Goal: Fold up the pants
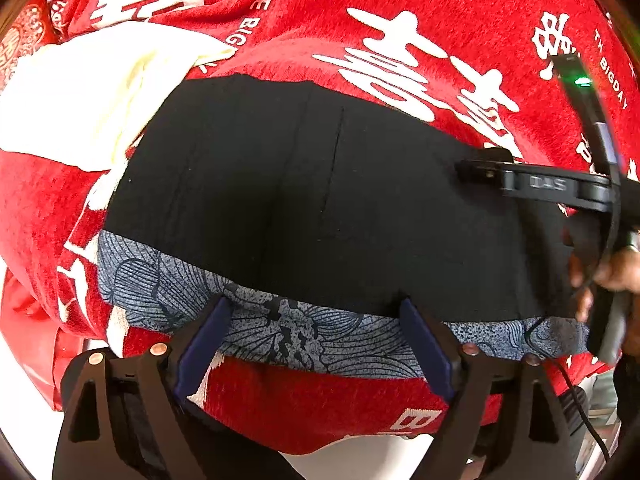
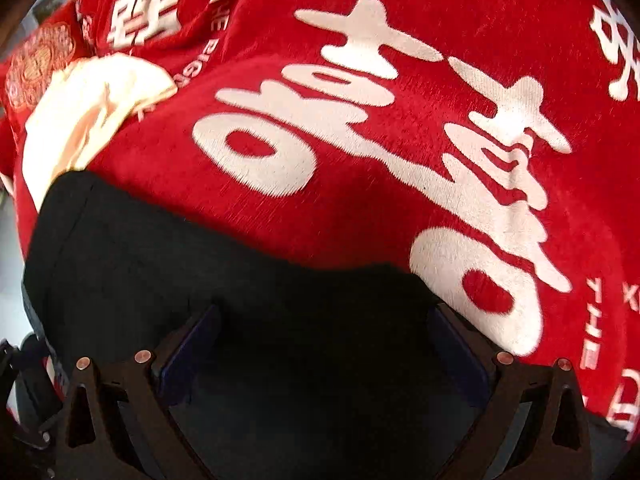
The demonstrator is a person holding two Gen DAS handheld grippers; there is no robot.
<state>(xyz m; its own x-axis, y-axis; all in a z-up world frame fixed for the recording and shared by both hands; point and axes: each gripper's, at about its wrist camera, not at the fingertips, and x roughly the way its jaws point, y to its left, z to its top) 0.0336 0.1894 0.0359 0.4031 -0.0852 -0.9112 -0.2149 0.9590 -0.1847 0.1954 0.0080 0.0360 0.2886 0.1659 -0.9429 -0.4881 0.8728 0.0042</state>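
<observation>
Your black pants (image 1: 304, 196) lie folded into a broad dark block on the red blanket (image 1: 460, 20) with its large white characters; take the pants as your landmark. Under their near edge a blue-grey floral cloth (image 1: 280, 332) shows as a strip, running the whole width of the pants and sticking out a little toward you.

Your left gripper (image 1: 316, 344) hangs over that floral strip with its jaws spread wide. The blue pads (image 1: 204, 344) stand on either side of the strip's middle and pinch nothing; the pants' near edge lies just beyond the tips.

Your right gripper (image 2: 324, 344) sits over the right end of the pants (image 2: 192, 280), jaws likewise spread wide, with black fabric filling the gap but neither pad visibly pressing on it. From the left wrist camera you see one black finger of it (image 1: 492, 172) lying over the pants' right edge, and your hand (image 1: 612, 276) on the handle just right of the pants.

Beyond the pants' far edge the blanket lies open and flat. Off their far left corner a cream cloth (image 1: 100, 96) lies bunched, touching the pants' corner. Nearer than the floral strip, the blanket's edge drops away to a pale surface (image 1: 360, 464).
</observation>
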